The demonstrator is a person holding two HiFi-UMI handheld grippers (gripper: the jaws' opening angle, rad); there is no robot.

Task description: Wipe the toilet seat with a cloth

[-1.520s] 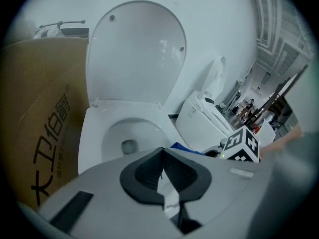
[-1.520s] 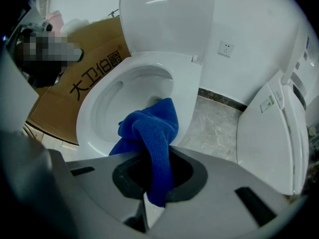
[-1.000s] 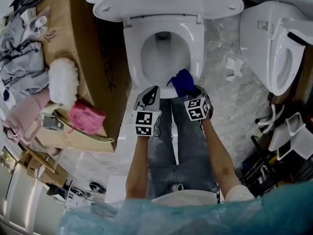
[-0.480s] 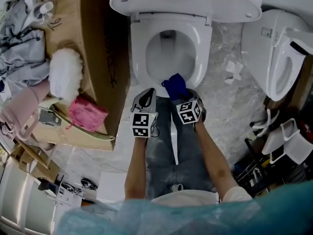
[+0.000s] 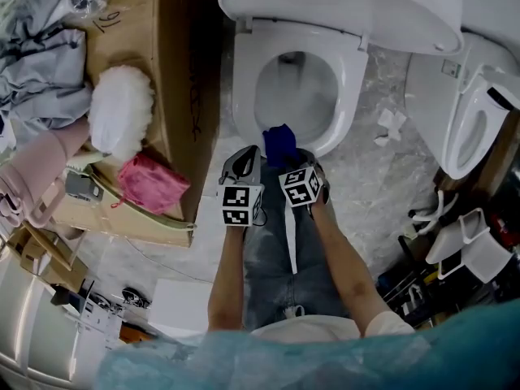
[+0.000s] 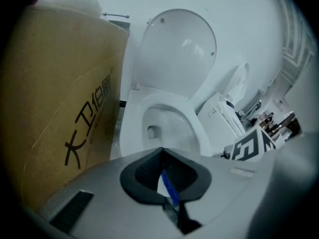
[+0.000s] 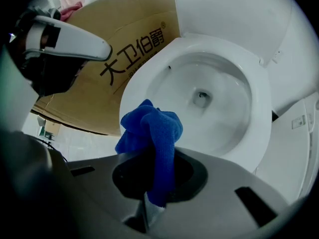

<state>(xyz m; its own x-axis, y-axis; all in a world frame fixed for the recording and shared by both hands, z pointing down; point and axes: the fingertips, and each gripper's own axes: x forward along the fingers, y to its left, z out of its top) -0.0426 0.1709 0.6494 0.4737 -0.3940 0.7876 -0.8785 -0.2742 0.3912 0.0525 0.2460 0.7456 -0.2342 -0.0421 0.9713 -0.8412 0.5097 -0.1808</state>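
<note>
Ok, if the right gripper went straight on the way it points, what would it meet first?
Probably the front rim of the white toilet seat, through the blue cloth the right gripper holds; depth is hard to judge.

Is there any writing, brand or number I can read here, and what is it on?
"大卫伯爵": printed on the side of the cardboard box.
Handwritten mark on the box top, head view: too blurred to read.
Label on the second toilet: too small to read.
Cubes on the left gripper and right gripper: square code patterns, no words.
</note>
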